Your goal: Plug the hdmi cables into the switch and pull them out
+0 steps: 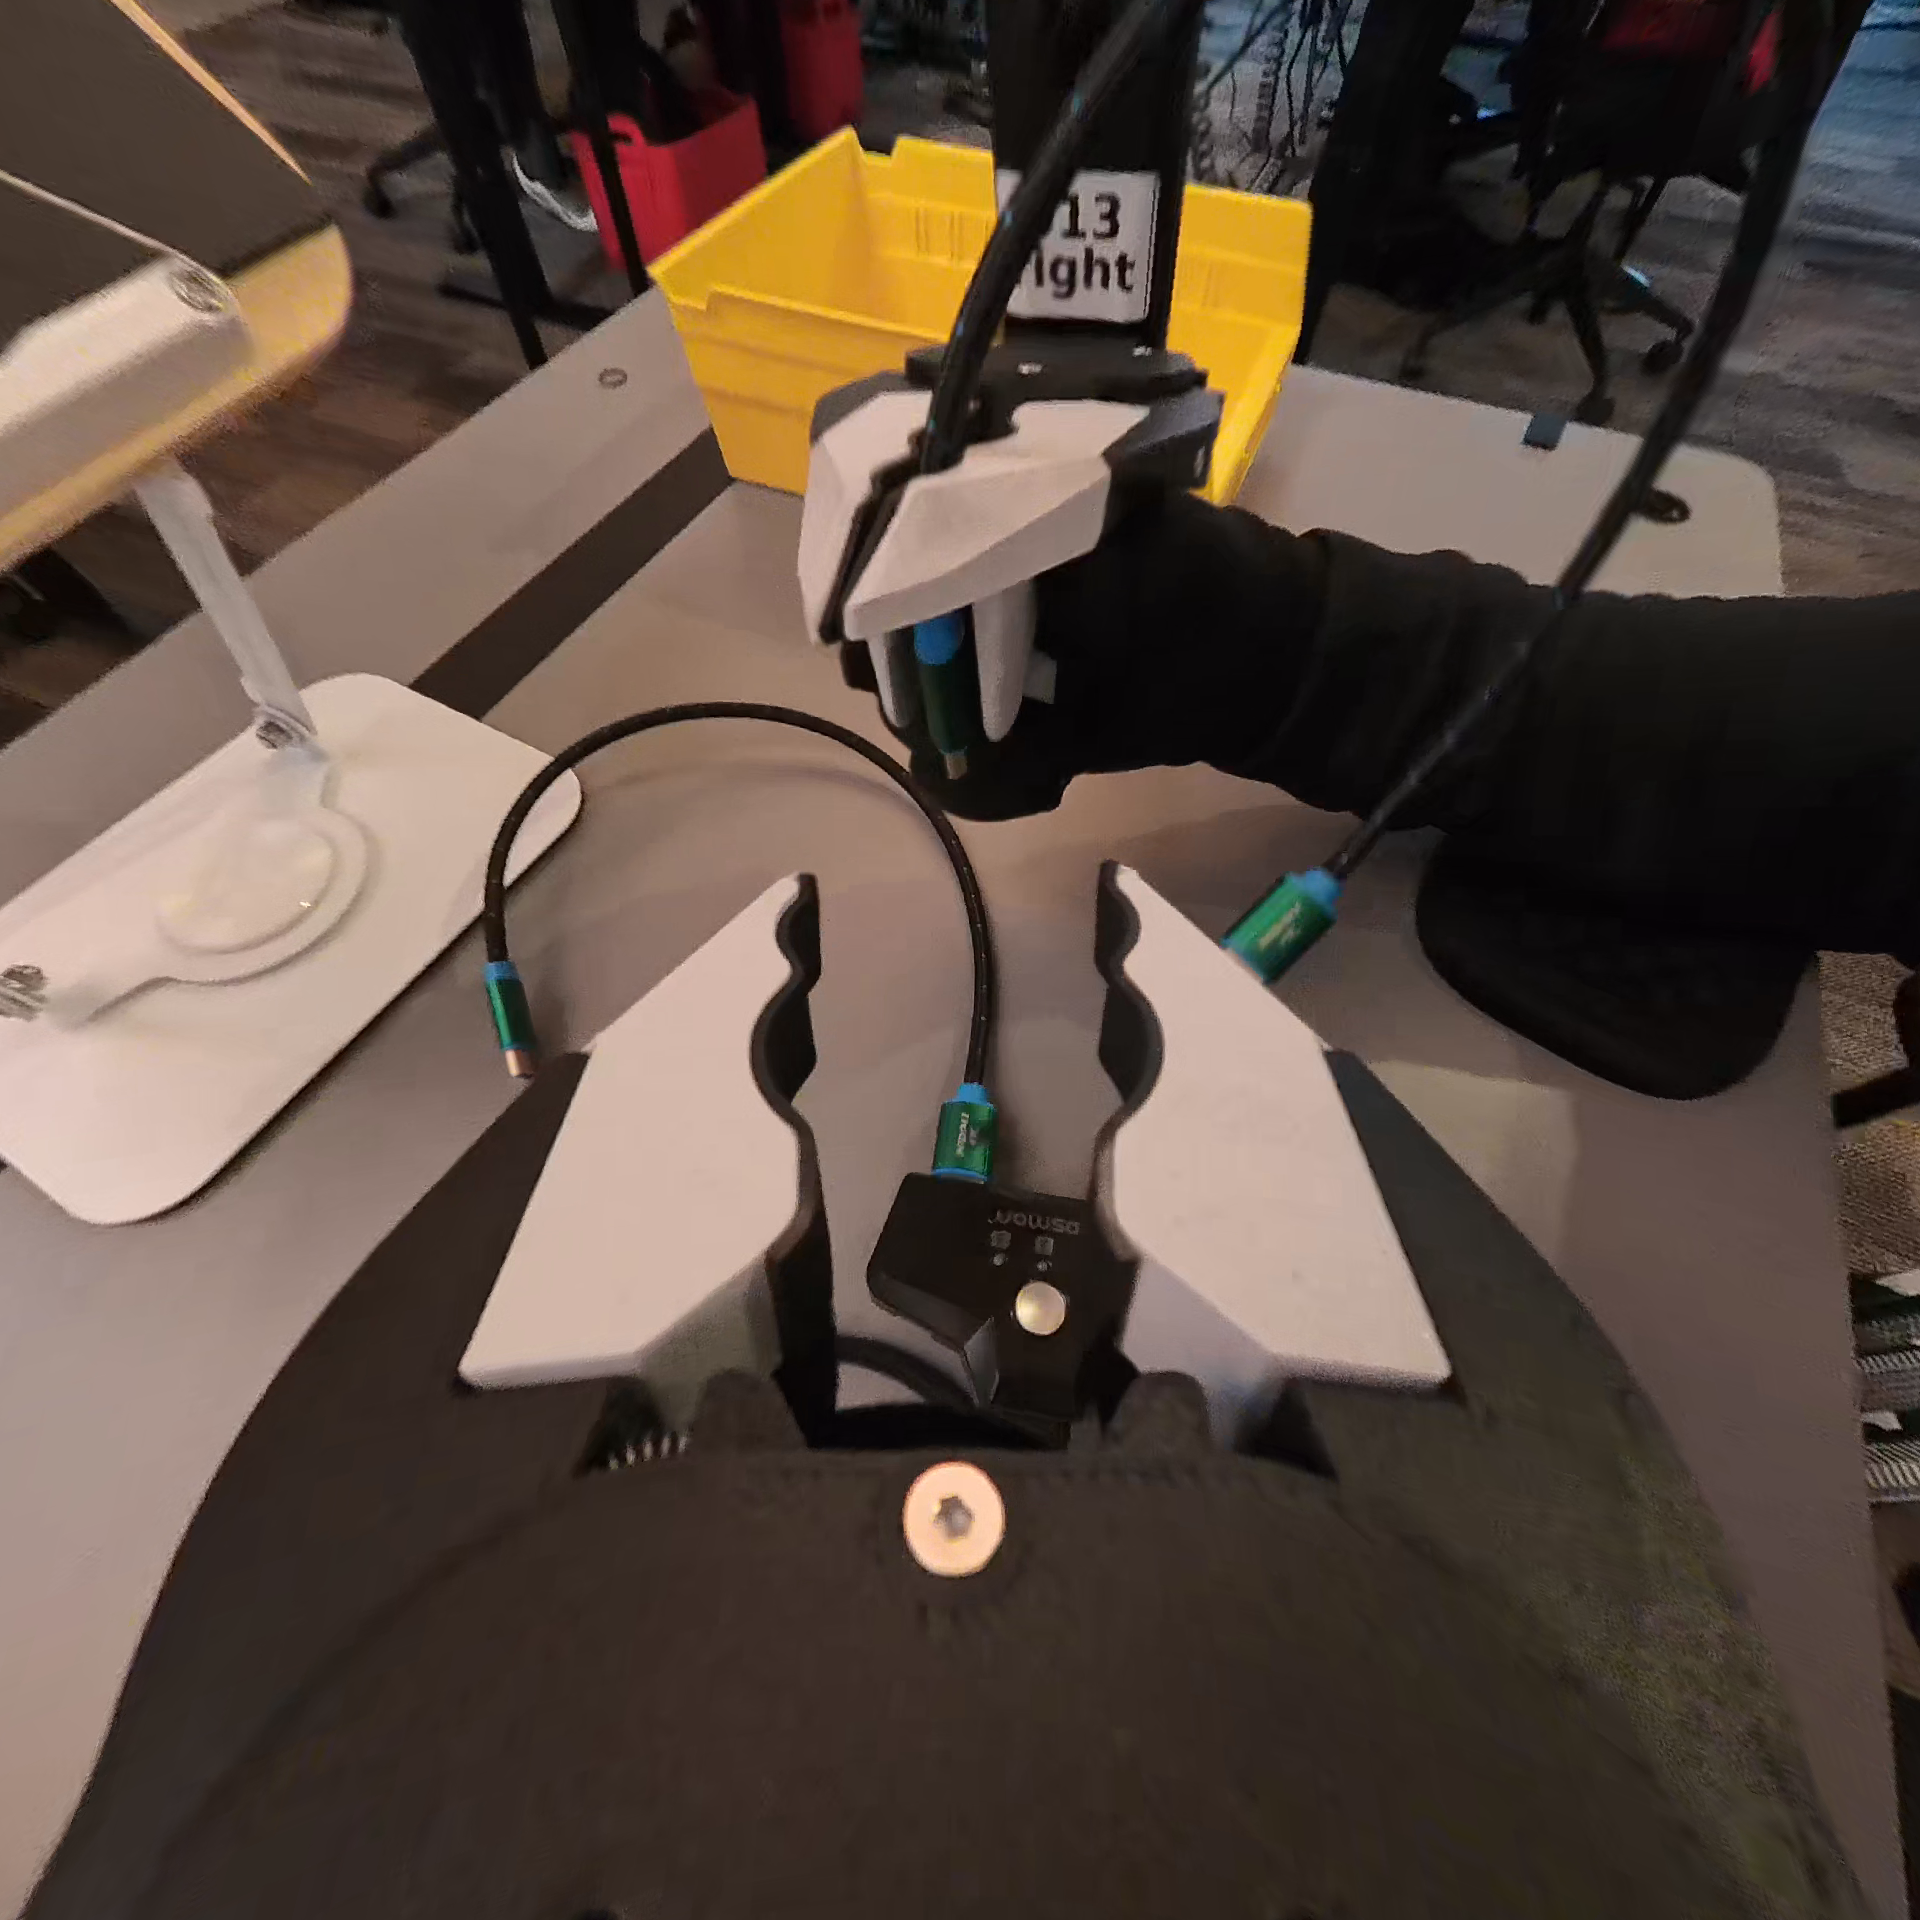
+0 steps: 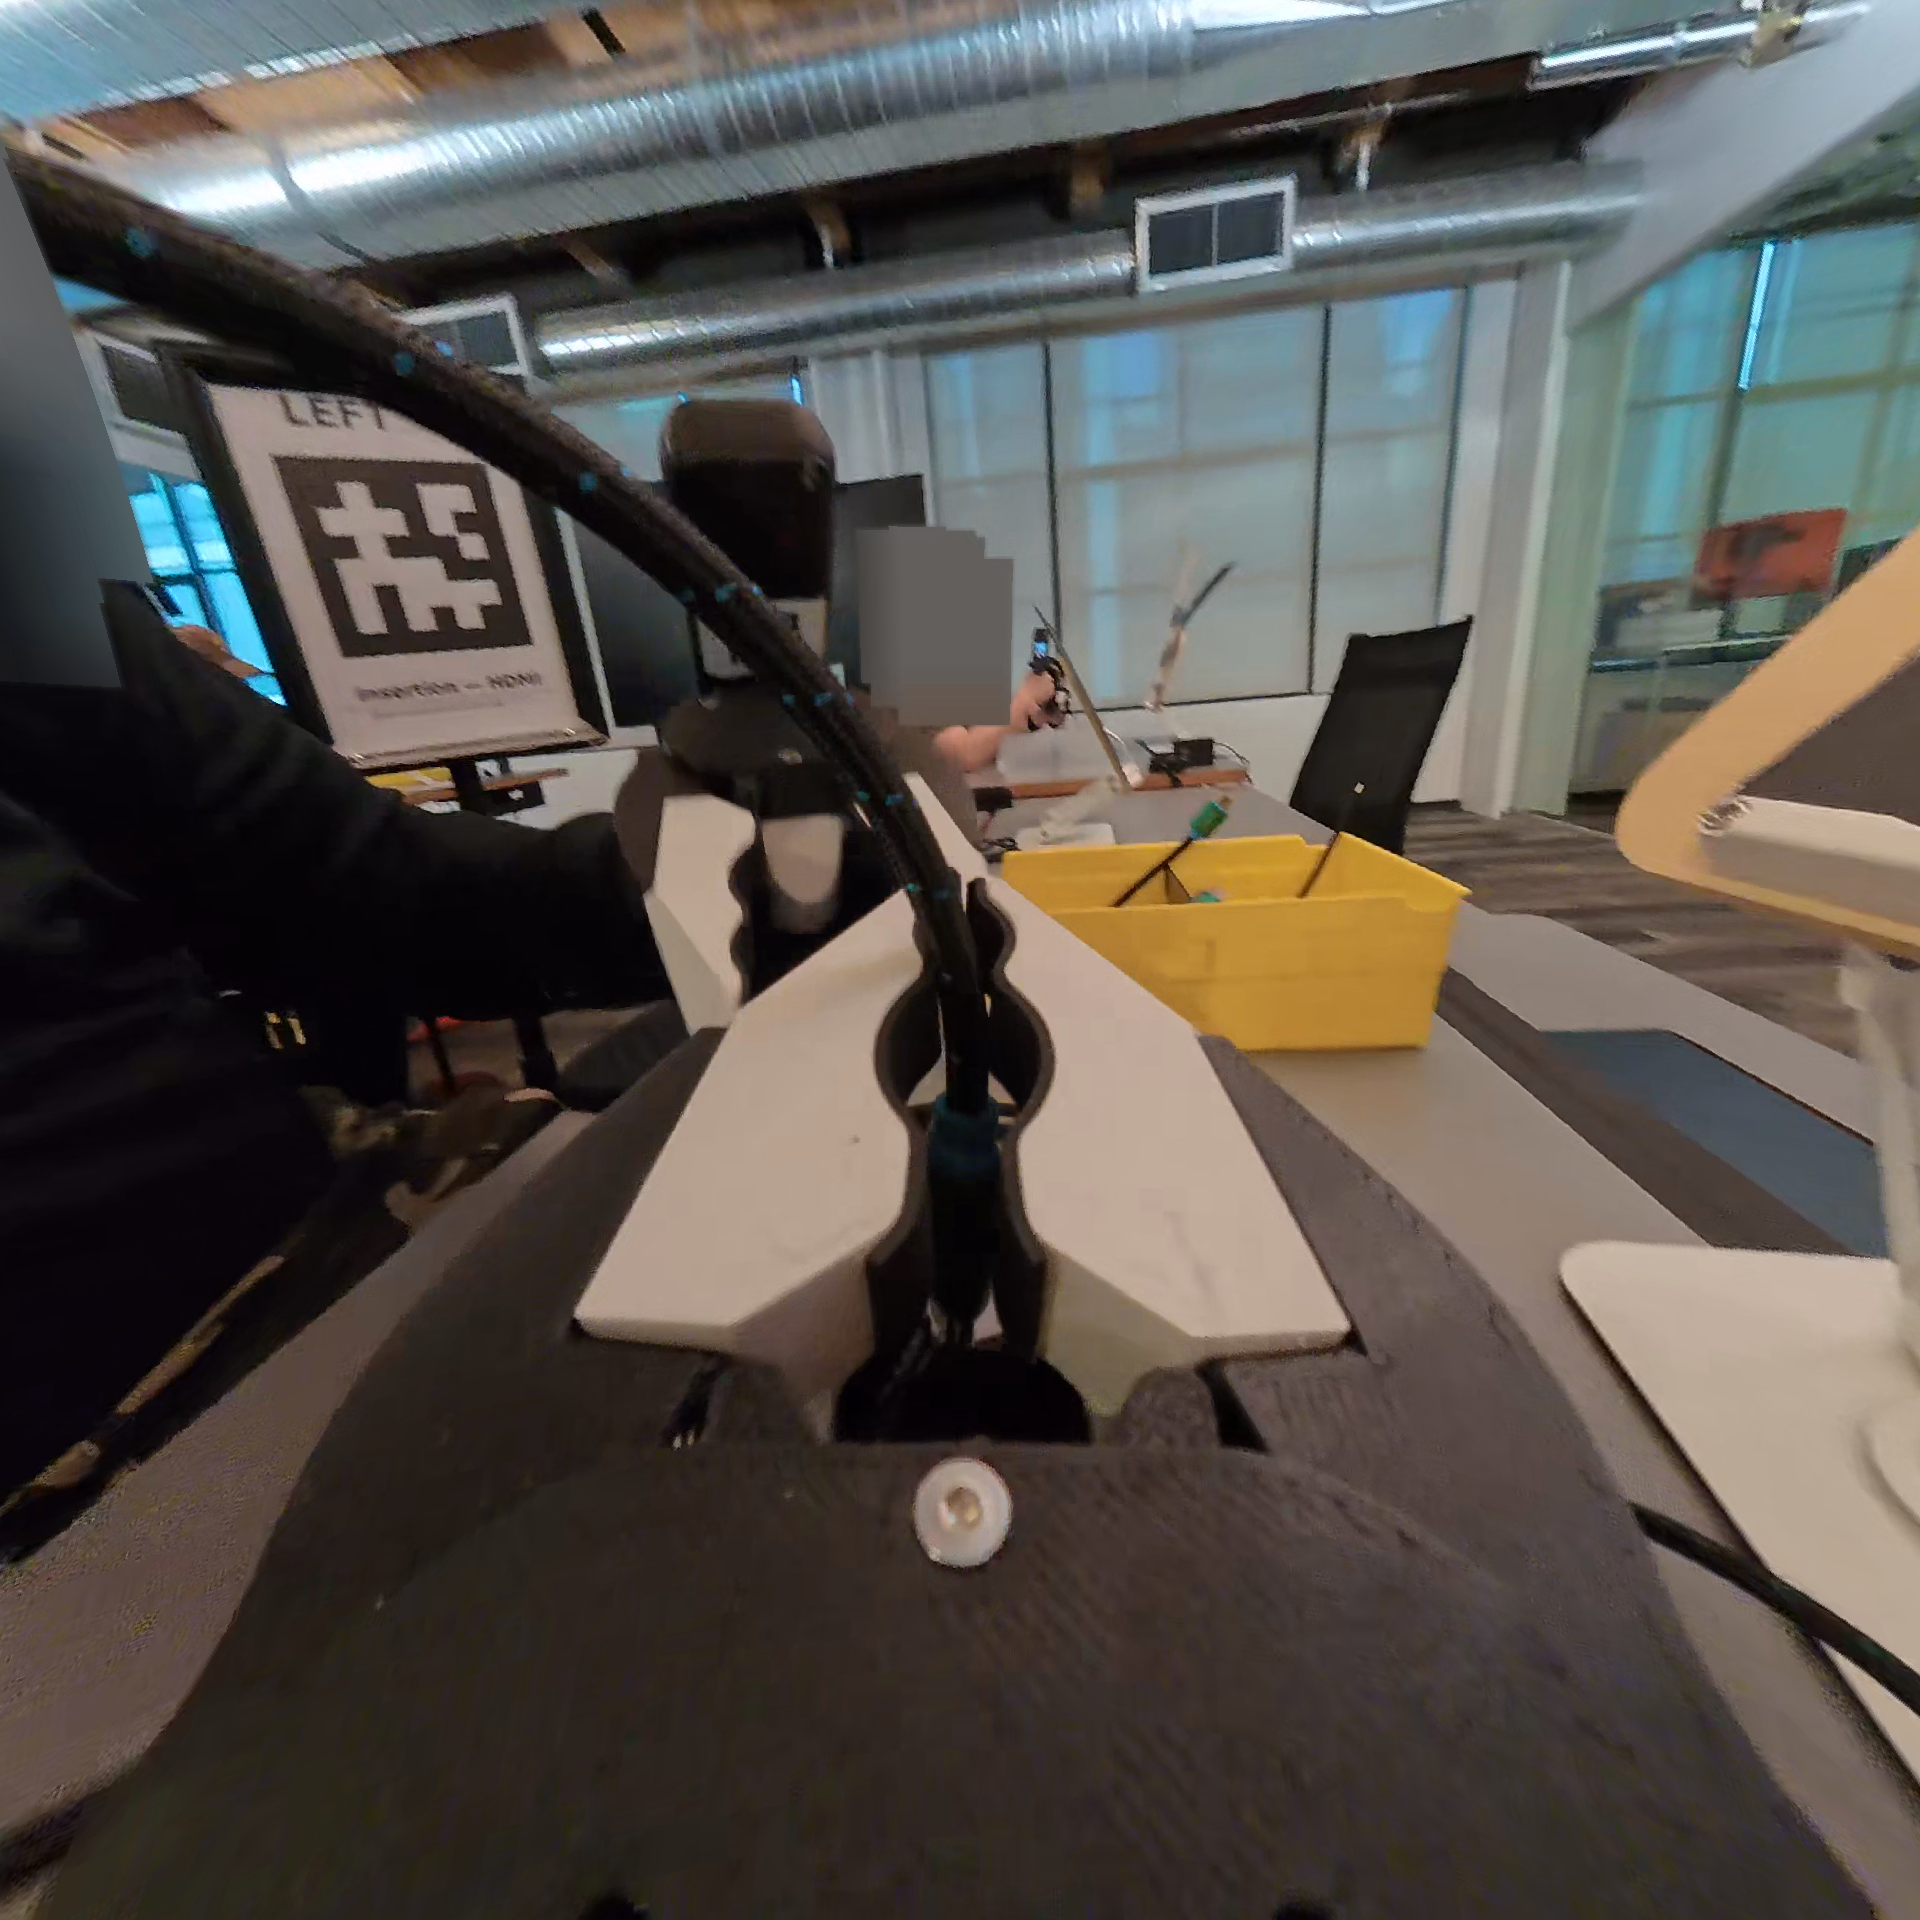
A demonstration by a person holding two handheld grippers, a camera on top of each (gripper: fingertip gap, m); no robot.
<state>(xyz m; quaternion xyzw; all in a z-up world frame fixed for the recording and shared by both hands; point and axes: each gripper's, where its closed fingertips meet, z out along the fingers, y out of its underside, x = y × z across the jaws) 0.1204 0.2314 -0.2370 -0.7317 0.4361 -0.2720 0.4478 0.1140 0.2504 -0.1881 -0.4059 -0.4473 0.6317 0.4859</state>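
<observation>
In the left wrist view my left gripper [image 1: 956,878] has its jaws partly apart, closed on the small black HDMI switch [image 1: 997,1288] held near the finger bases. A short braided cable's green-blue plug [image 1: 964,1132] sits in the switch; its free plug [image 1: 509,1023] lies on the table. My right gripper [image 1: 948,732], in a black-gloved hand, hovers beyond, shut on a green-blue HDMI plug [image 1: 940,707] pointing down toward the table. In the right wrist view that plug [image 2: 961,1143] is pinched between the closed fingers of the right gripper [image 2: 951,904], its cable arcing up left. Another plug [image 1: 1283,925] dangles at the right.
A yellow bin [image 1: 831,312] stands at the table's far edge and holds more cables [image 2: 1247,935]. A white stand base [image 1: 260,935] lies left. A black pad [image 1: 1610,987] lies under the right arm. A person sits at a far table. The left gripper's tips are roughly 5 cm from the right gripper's.
</observation>
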